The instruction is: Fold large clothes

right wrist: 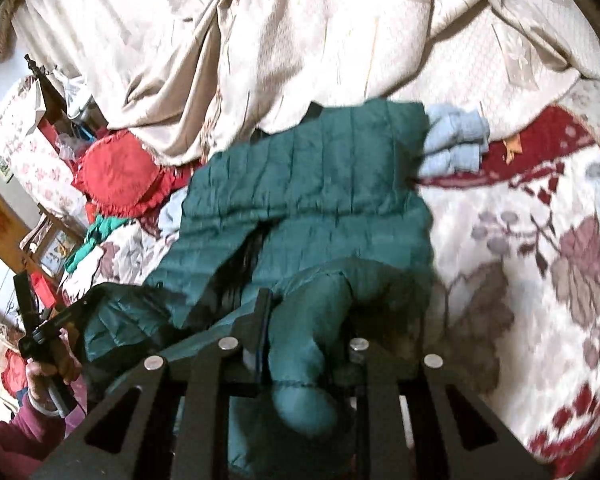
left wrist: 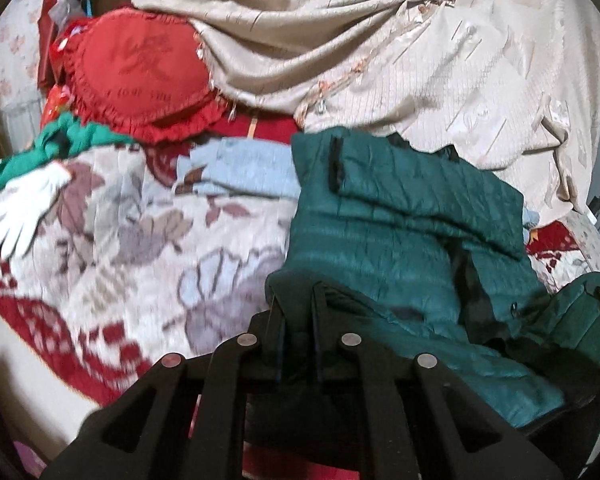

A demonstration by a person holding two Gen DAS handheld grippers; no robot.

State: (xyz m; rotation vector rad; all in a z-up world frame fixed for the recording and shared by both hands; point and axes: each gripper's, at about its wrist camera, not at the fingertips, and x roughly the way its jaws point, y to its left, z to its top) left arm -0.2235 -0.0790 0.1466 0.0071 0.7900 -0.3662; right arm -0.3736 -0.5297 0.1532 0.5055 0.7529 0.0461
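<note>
The bed with the cream, red and grey flowered quilt (right wrist: 540,208) carries everything here. A large beige patterned blanket (right wrist: 300,40) is heaped along its far edge, and a round red frilled cushion (left wrist: 140,76) lies at the far left corner.

The dark green quilted puffer jacket (right wrist: 312,184) lies on the quilt in the middle of the bed. Its long axis runs from the near edge, where both grippers are, to the far edge, where its end touches the beige blanket. A small light blue knitted cloth (right wrist: 454,142) lies just beside the jacket's far right corner.

The right gripper (right wrist: 306,312) is at the near end of the jacket and pinches a thick rolled part of the green fabric, maybe a sleeve or the hem; I cannot tell which. The left gripper (left wrist: 296,300) is at the near left corner of the same jacket; its fingers are pressed nearly together with a fold of green fabric between them.

Both grippers hold the near end, so the free body of the jacket lies straight ahead of them. I judge the coming fold goes along this axis, the near end carried forward over the far part. Both hands are about equally near.
</note>
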